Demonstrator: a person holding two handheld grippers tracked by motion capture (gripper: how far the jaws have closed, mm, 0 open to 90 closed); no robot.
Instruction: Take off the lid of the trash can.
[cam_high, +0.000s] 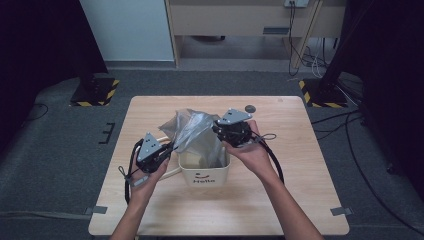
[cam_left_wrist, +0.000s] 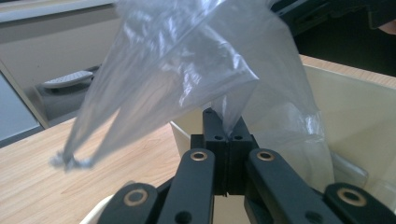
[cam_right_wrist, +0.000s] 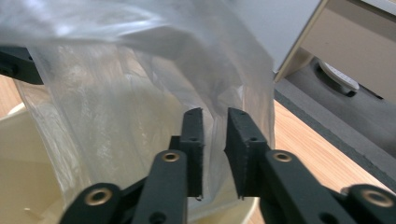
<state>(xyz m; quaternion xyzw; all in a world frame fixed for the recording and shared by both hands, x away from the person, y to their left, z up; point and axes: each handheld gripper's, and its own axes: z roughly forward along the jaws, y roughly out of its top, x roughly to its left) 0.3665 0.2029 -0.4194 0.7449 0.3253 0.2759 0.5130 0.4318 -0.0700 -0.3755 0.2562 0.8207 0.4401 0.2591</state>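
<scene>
Work in hand: you are fitting the clear plastic bag (cam_high: 192, 131) into the small cream bin (cam_high: 204, 172) at the middle of the wooden table (cam_high: 295, 165), so judge the risks from there
Bag position: it hangs over the bin's open top, held up between your two grippers, with its lower part dipping inside the bin and one knotted corner (cam_left_wrist: 70, 161) dangling free to the side
Left gripper (cam_left_wrist: 227, 140): fingers pressed together, pinching a fold of the bag film right at the tips
Right gripper (cam_right_wrist: 215, 140): fingers a little apart with a sheet of film running through the gap; the pads do not look to be pressing it, so treat this side as not yet gripped
Risk, slip on the right: if you pull now, the film may slide out between the right fingers and the bag would swing onto the left pinch alone
Risk, tear: the left grip holds a thin fold, so a sharp tug away from it could stretch or rip the film
Risk, bin tipping: the bin looks light, and dragging the bag sideways across its rim could shift or tilt it
Risk, bad seating: the loose corner could end up trapped inside the bin rather than over the rim
</scene>
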